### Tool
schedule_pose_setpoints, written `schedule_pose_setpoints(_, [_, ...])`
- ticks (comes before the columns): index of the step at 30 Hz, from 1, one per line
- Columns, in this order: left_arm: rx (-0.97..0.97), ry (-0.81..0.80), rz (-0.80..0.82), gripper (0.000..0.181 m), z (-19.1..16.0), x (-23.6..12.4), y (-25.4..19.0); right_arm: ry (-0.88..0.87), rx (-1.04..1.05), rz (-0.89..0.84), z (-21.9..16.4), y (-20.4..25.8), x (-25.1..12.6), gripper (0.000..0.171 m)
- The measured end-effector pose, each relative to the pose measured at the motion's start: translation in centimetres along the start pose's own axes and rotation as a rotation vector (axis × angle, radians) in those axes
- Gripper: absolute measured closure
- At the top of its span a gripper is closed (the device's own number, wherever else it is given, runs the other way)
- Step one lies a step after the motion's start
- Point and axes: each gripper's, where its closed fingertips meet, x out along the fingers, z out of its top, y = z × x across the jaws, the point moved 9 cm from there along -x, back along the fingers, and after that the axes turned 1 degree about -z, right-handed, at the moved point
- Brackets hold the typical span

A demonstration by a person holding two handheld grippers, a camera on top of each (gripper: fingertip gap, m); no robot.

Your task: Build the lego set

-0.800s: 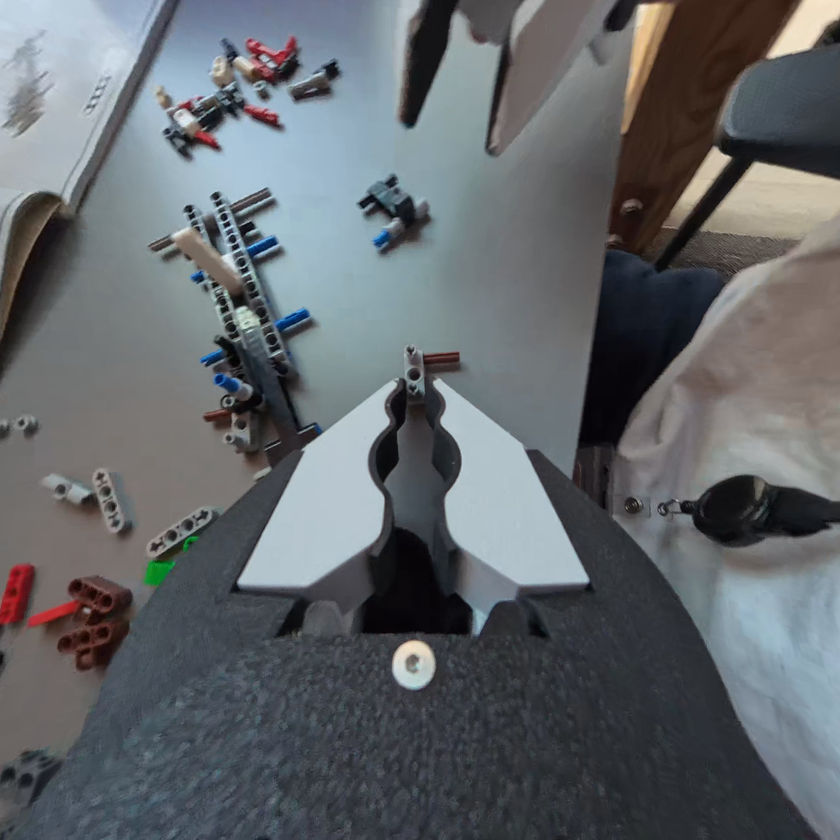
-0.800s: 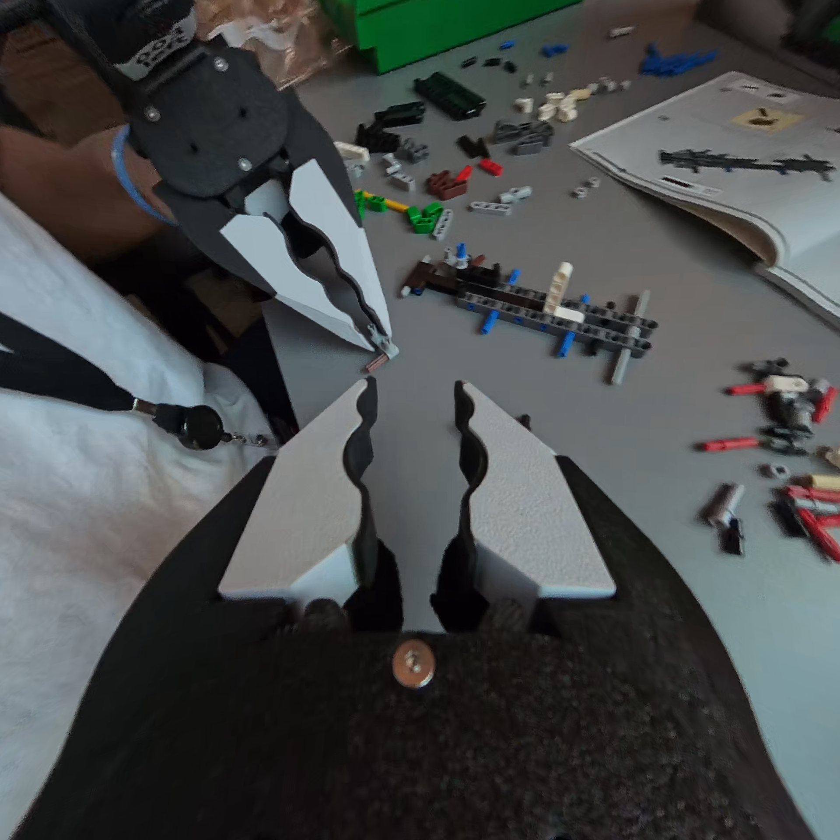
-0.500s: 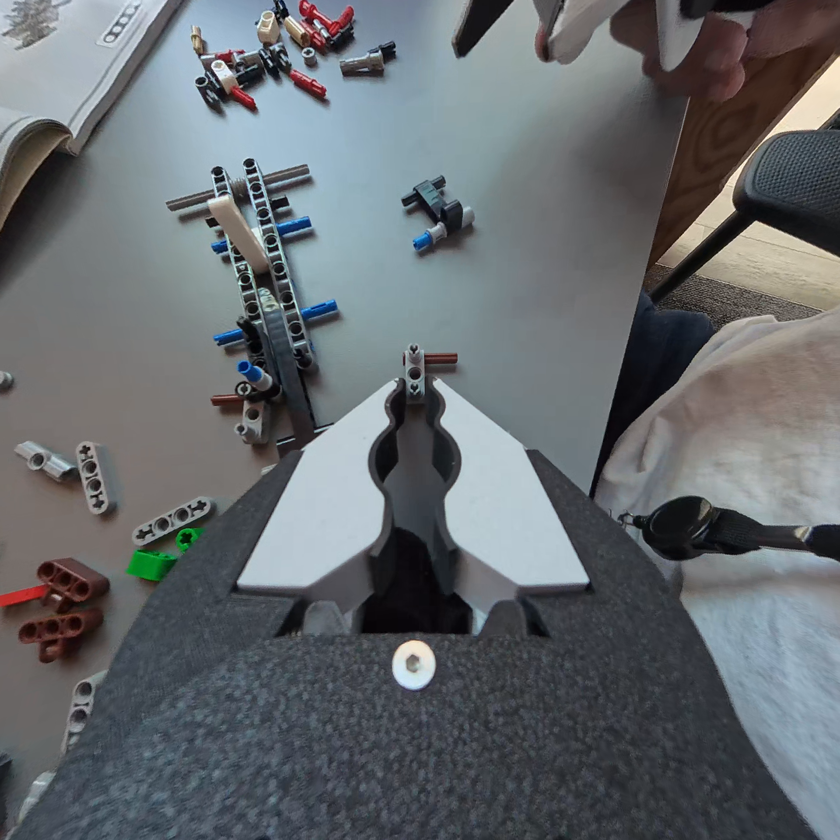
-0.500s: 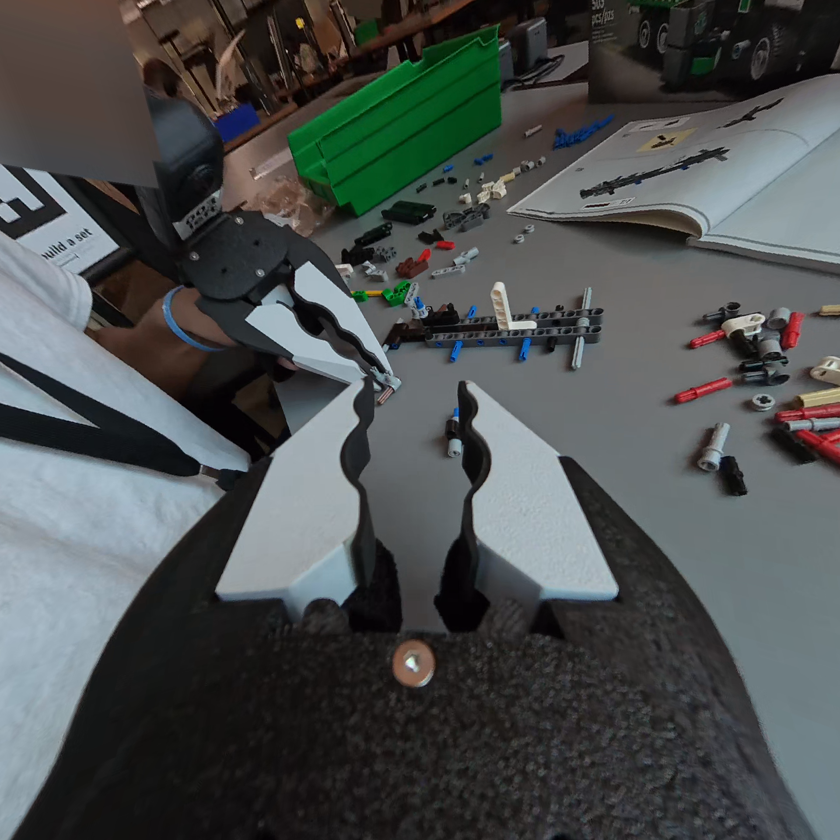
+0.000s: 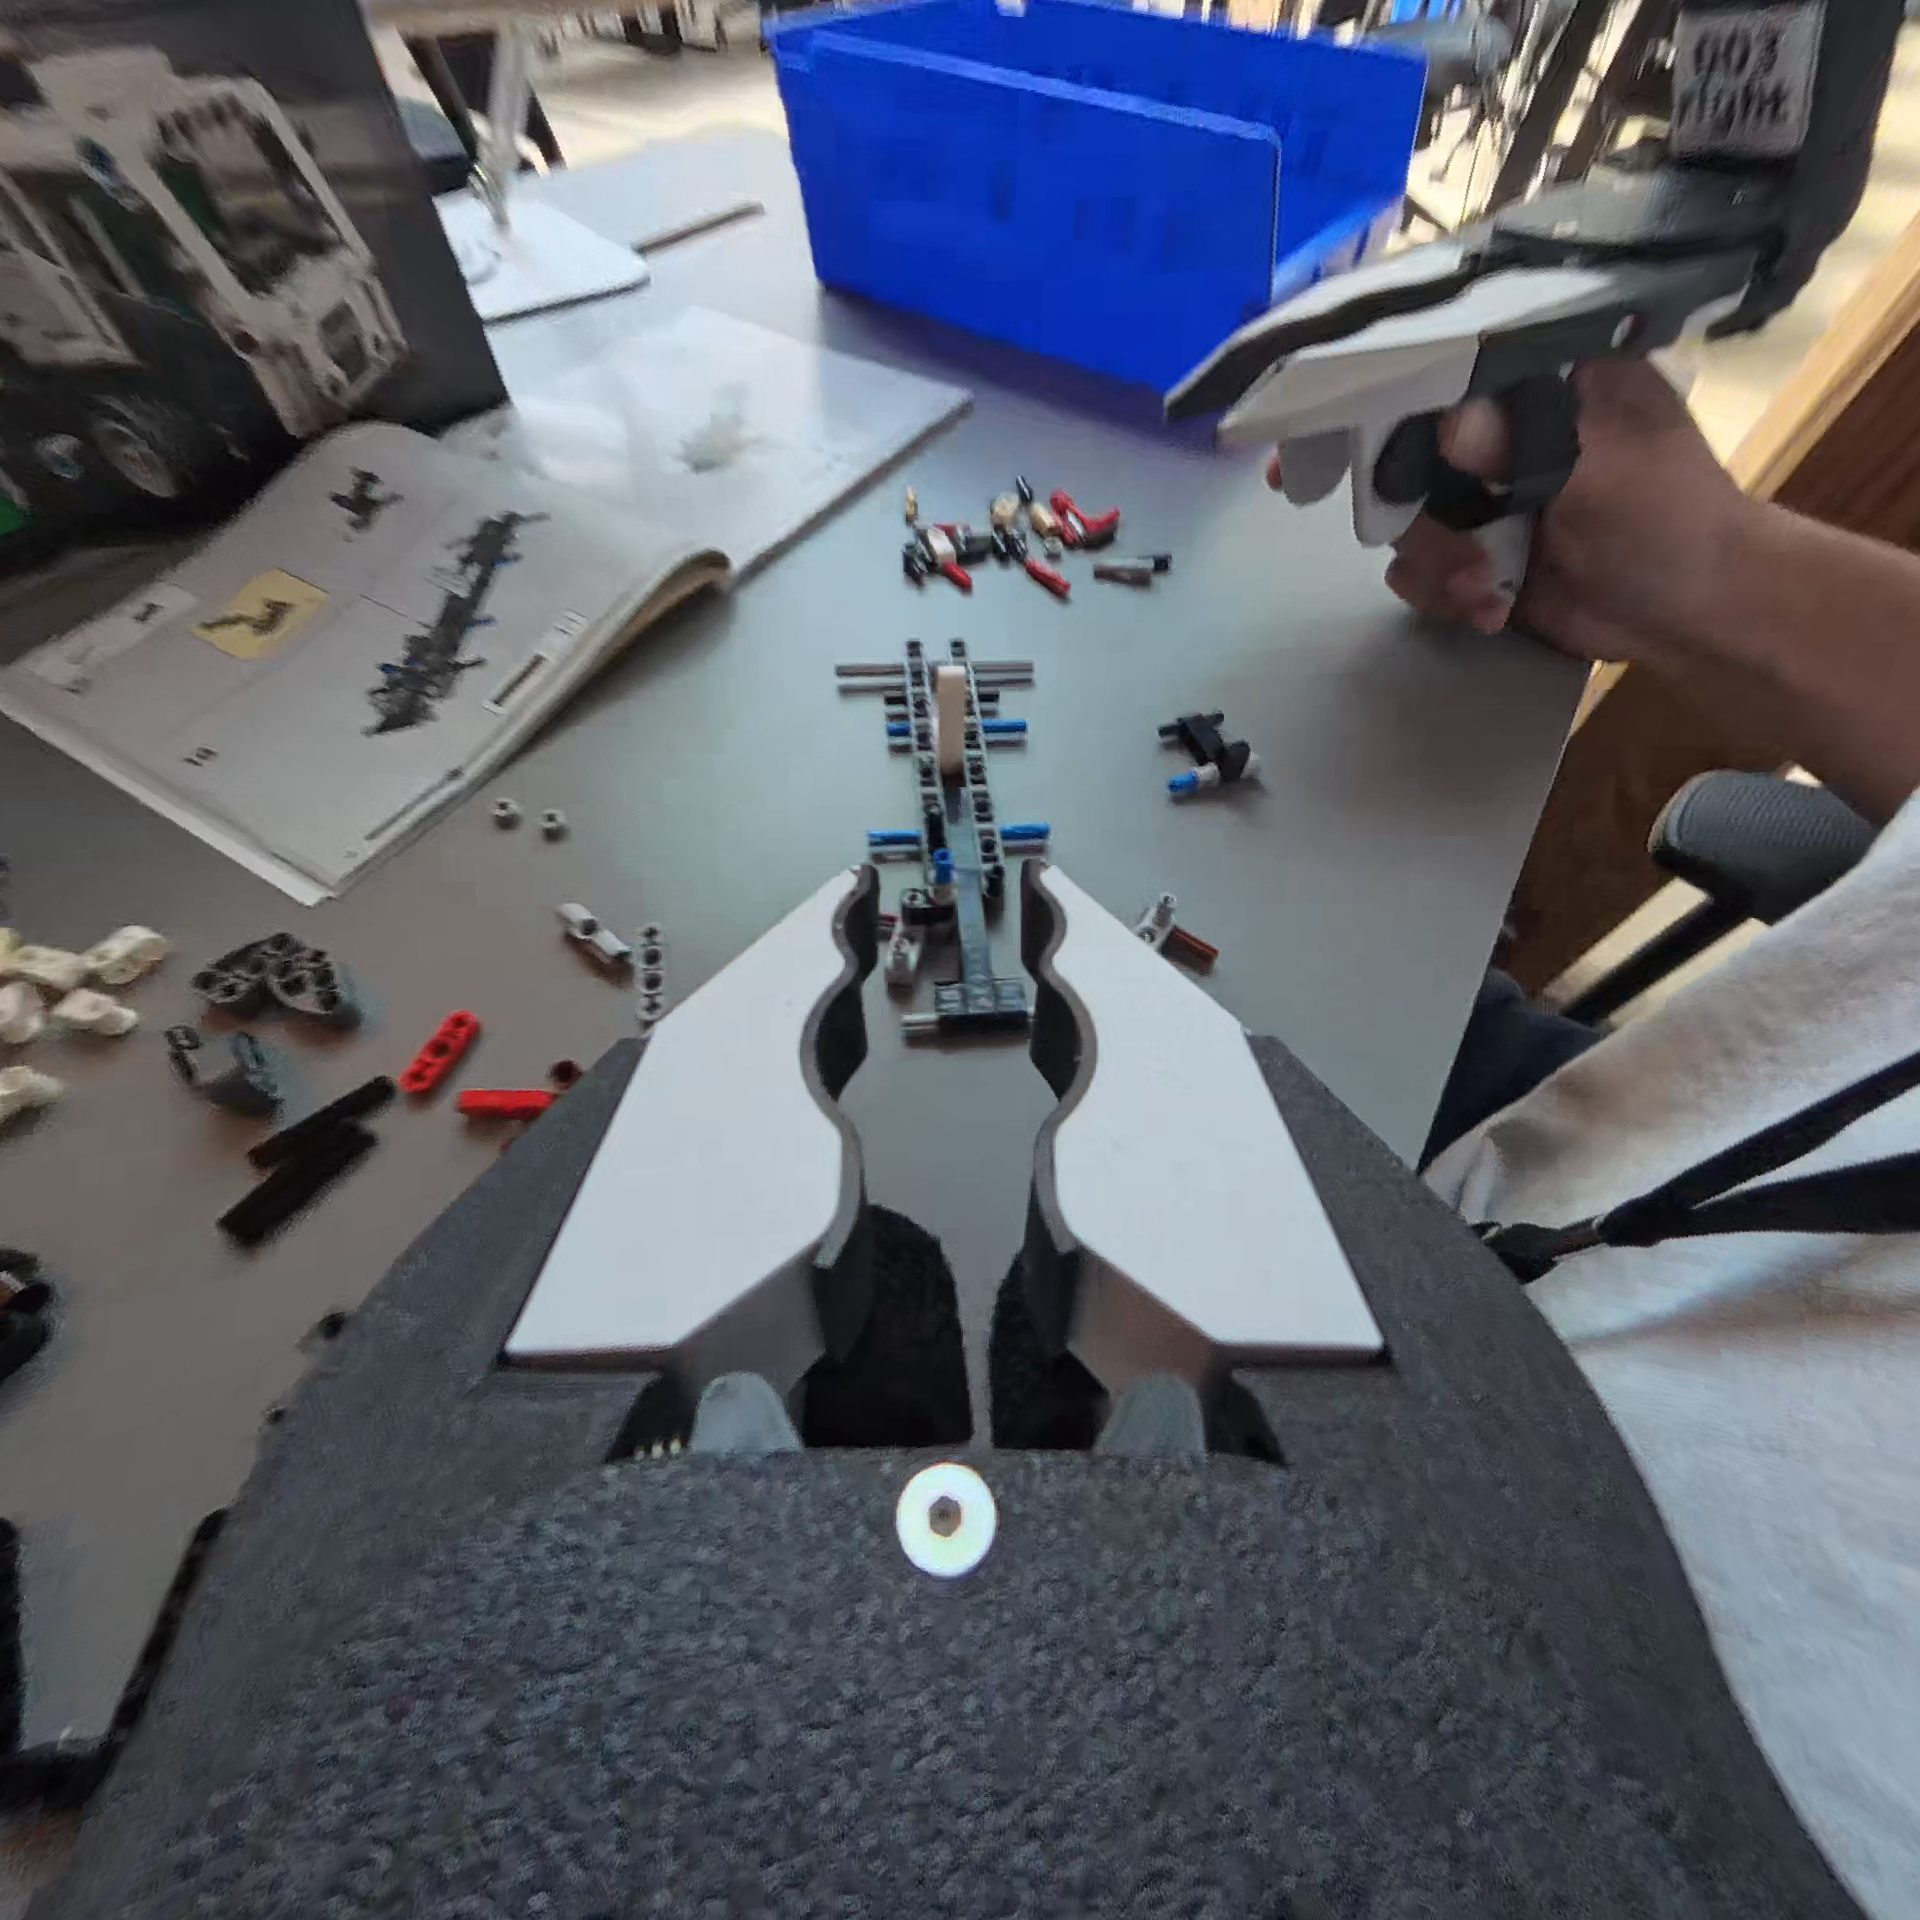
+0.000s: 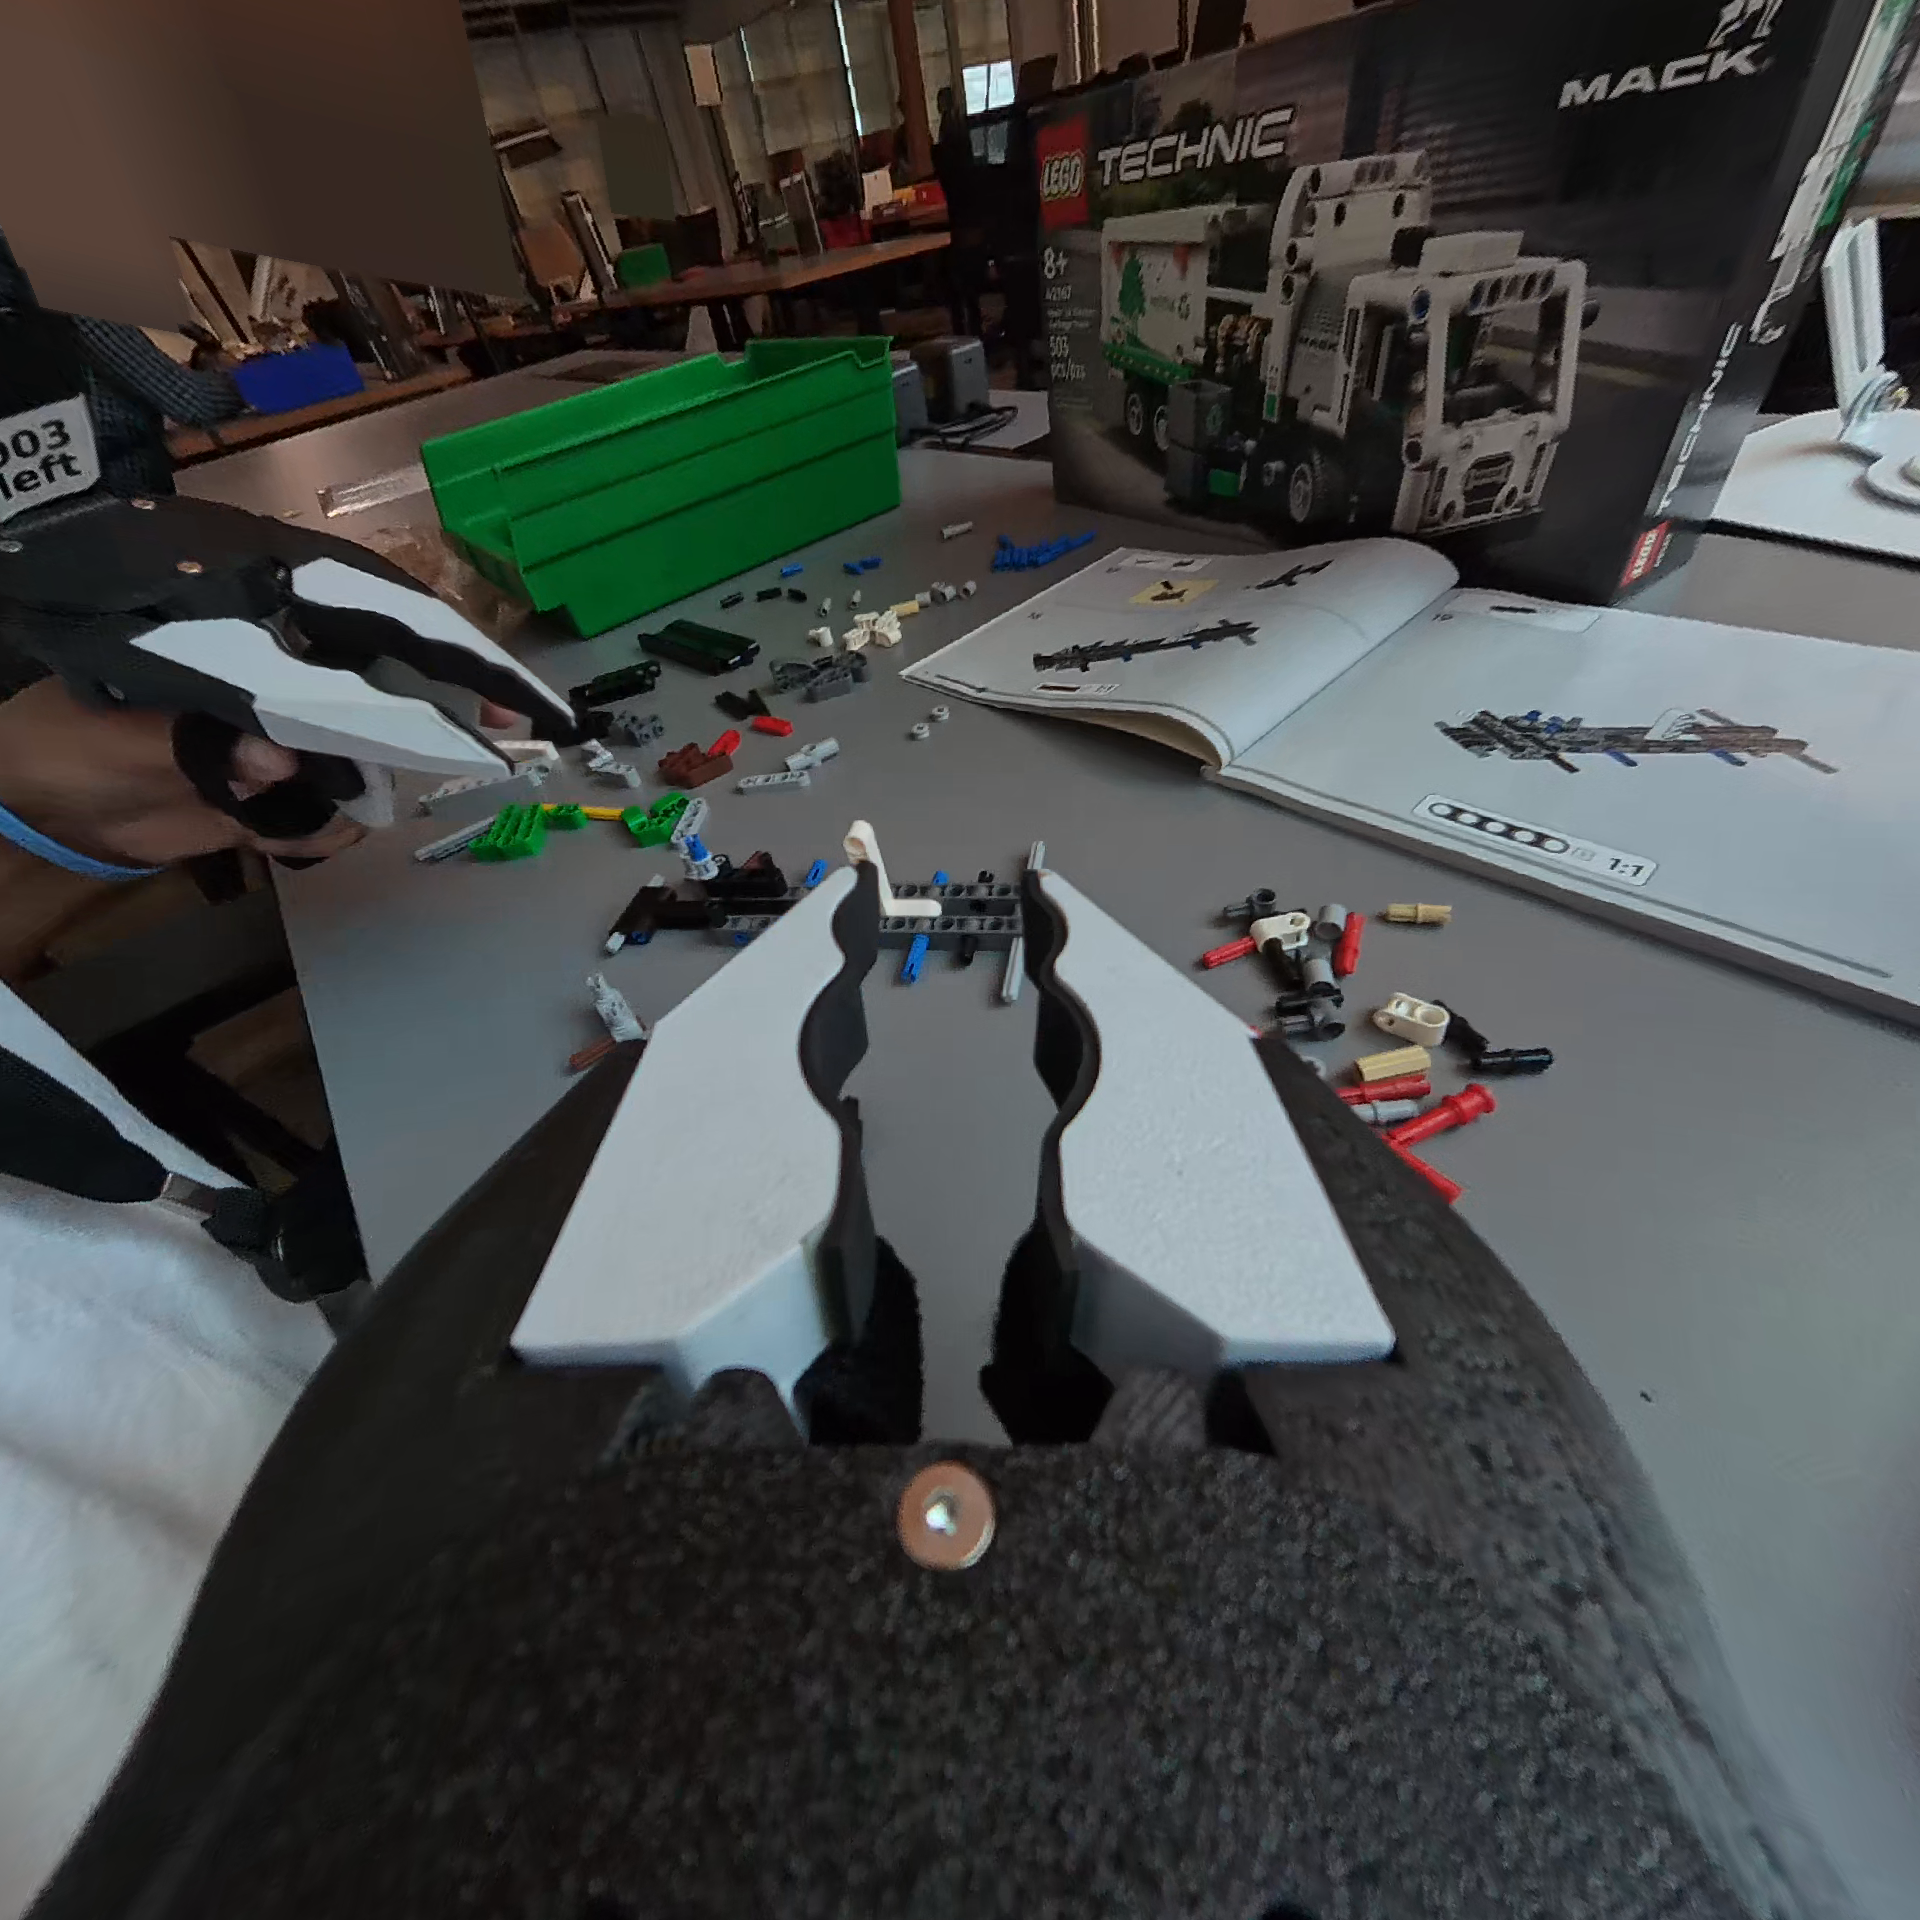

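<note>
Spreading wide, the left tongs (image 5: 943, 894) no longer pinch the small grey connector with its brown axle (image 5: 1174, 932), which 0.5 s ago sat clamped at their tips; the piece now lies on the grey worktop (image 5: 1382, 831), just right of the right fingertip and near the worktop's near edge. The right tongs (image 6: 940, 894) are likewise spread and hold nothing, as they were before, though they have swung from facing the left tongs toward the middle of the worktop.

Just beyond both sets of tongs lies the long dark-grey chassis frame (image 5: 951, 769), studded with blue pins and topped by a cream lever (image 6: 883, 873), flat on the worktop. A small black-and-blue sub-assembly (image 5: 1210, 753) rests apart to its right in the left wrist view. Farther off sit a cluster of red, black and tan pins (image 5: 1013, 540), the open instruction booklet (image 5: 416, 623), and at the far edge a blue bin (image 5: 1091, 197), a green bin (image 6: 665, 478) and the set's box (image 6: 1403, 291).

The release suggests the connector has been set aside, leaving both tongs free to take up the frame or another piece.
</note>
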Motion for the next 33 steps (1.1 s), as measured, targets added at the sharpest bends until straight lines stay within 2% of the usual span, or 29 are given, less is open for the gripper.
schedule_pose_setpoints(4, [-0.086, -0.140, -0.001, 0.159, 0.1, -2.0, 2.6, -0.029, 0.046, -0.024, 0.3, -1.1, 0.1, 0.146])
schedule_pose_setpoints(6, [-0.204, -0.182, 0.022, 0.161, 0.6, -2.0, 3.3, -0.033, 0.062, -0.008, 0.3, -1.2, 0.2, 0.144])
schedule_pose_setpoints(10, [-0.370, -0.366, -0.185, 0.165, 1.7, -1.0, 2.5, -0.047, 0.073, 0.019, 0.4, -1.6, 0.3, 0.145])
schedule_pose_setpoints(15, [-0.467, -0.355, -0.398, 0.165, 2.5, 0.2, 2.5, 0.008, 0.027, 0.040, 0.5, -1.4, 1.4, 0.146])
schedule_pose_setpoints(20, [-0.203, -0.199, -0.318, 0.164, 2.3, 0.7, 1.5, -0.058, 0.032, 0.010, 0.7, -1.7, 0.6, 0.146])
schedule_pose_setpoints(25, [-0.070, 0.034, -0.178, 0.160, 0.5, 1.5, -0.4, -0.072, 0.040, 0.038, 0.7, -1.6, 0.5, 0.146])
schedule_pose_setpoints(27, [-0.025, 0.063, -0.123, 0.159, 0.5, 2.2, -1.9, -0.068, 0.020, 0.048, 0.7, -1.2, 0.6, 0.146])
schedule_pose_setpoints(33, [0.018, 0.145, -0.120, 0.154, 1.1, 7.6, -7.2, -0.119, 0.010, 0.075, 0.4, 0.7, -0.5, 0.147])
